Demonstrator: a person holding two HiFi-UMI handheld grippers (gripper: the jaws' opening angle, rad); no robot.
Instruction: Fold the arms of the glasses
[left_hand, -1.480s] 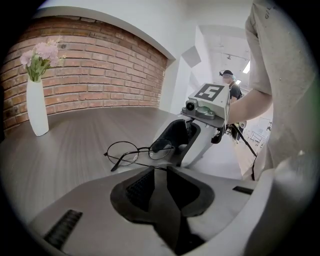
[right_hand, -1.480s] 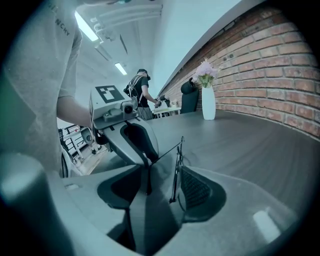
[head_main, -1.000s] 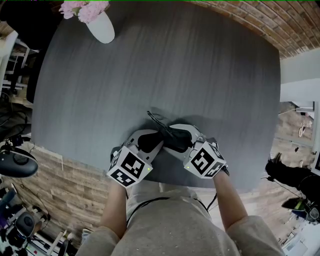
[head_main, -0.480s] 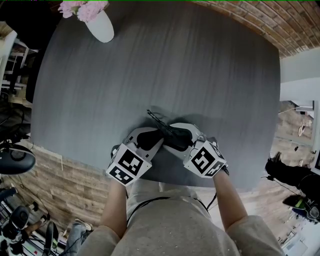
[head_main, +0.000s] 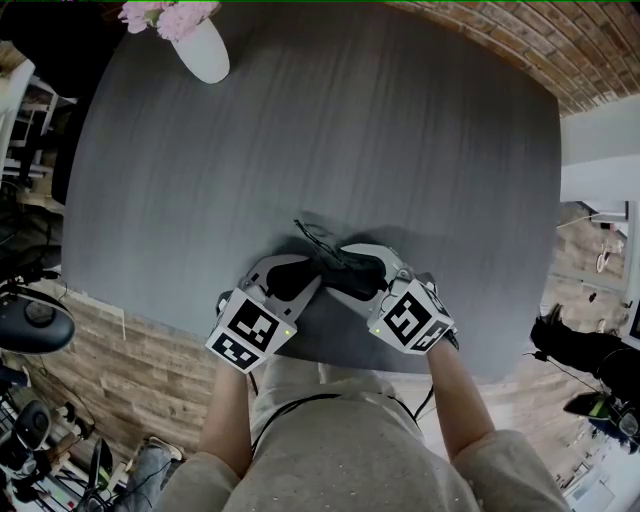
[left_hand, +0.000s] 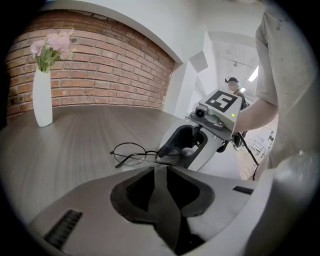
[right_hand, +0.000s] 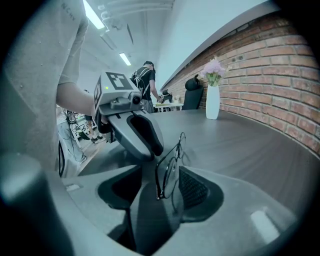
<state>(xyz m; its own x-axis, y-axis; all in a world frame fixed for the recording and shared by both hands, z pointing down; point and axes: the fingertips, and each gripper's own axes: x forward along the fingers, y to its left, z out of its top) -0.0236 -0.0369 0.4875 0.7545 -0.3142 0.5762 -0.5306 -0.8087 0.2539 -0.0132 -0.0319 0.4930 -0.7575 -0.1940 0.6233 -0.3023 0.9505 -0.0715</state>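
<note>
The thin black round-lens glasses (head_main: 312, 240) rest on the grey table (head_main: 350, 130) near its front edge. In the left gripper view the glasses (left_hand: 135, 152) lie in front of me, one arm tip poking out at the left. My right gripper (head_main: 338, 263) is open around their right end. In the right gripper view the near lens (right_hand: 167, 175) stands on edge between the jaws, close to the right-hand pad (right_hand: 195, 187) and well apart from the other. My left gripper (head_main: 302, 268) sits just left of the glasses, jaws together (left_hand: 160, 170) and empty.
A white vase (head_main: 203, 52) of pink flowers stands at the table's far left edge. The table's front edge runs right under both grippers. Brick wall rings the far side. A person (right_hand: 148, 80) stands far off in the room behind.
My left gripper has shifted a little down and to the left in the head view and rolled slightly. The right gripper and the glasses have stayed put.
</note>
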